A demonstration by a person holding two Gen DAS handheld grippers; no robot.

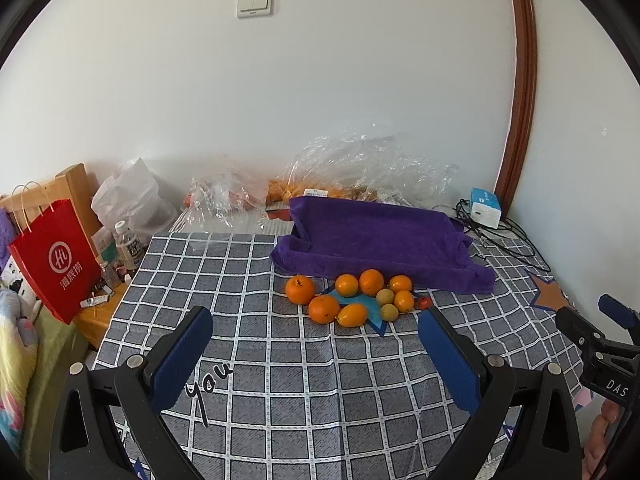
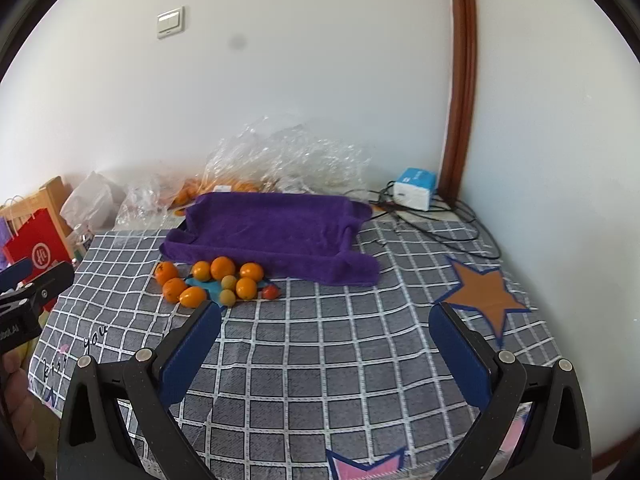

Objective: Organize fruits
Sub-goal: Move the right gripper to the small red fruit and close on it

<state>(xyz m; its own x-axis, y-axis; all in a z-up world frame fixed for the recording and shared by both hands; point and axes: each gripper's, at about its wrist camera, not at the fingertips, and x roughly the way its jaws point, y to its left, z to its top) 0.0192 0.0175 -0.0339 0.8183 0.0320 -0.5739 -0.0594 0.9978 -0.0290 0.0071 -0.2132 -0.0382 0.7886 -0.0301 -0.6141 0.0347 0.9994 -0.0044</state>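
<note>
Several oranges [image 1: 324,308] [image 2: 222,268] lie bunched on the checked cloth [image 1: 280,360] [image 2: 340,340], with two small yellow-green fruits [image 1: 385,297] [image 2: 228,297] and one small red fruit [image 1: 423,302] [image 2: 270,291] among them. Just behind the bunch lies a purple towel [image 1: 380,240] [image 2: 272,232]. My left gripper [image 1: 314,320] hovers open just short of the fruits, nothing between its blue pads. My right gripper [image 2: 325,314] is open too, to the right of the bunch and empty. Each gripper shows at the edge of the other's view.
Crumpled clear plastic bags [image 1: 360,168] [image 2: 288,156] with more orange fruit sit by the wall behind the towel. A blue-white box [image 1: 485,207] [image 2: 414,189] with black cables is at the back right. A red paper bag [image 1: 56,256] and a bottle [image 1: 128,244] stand left.
</note>
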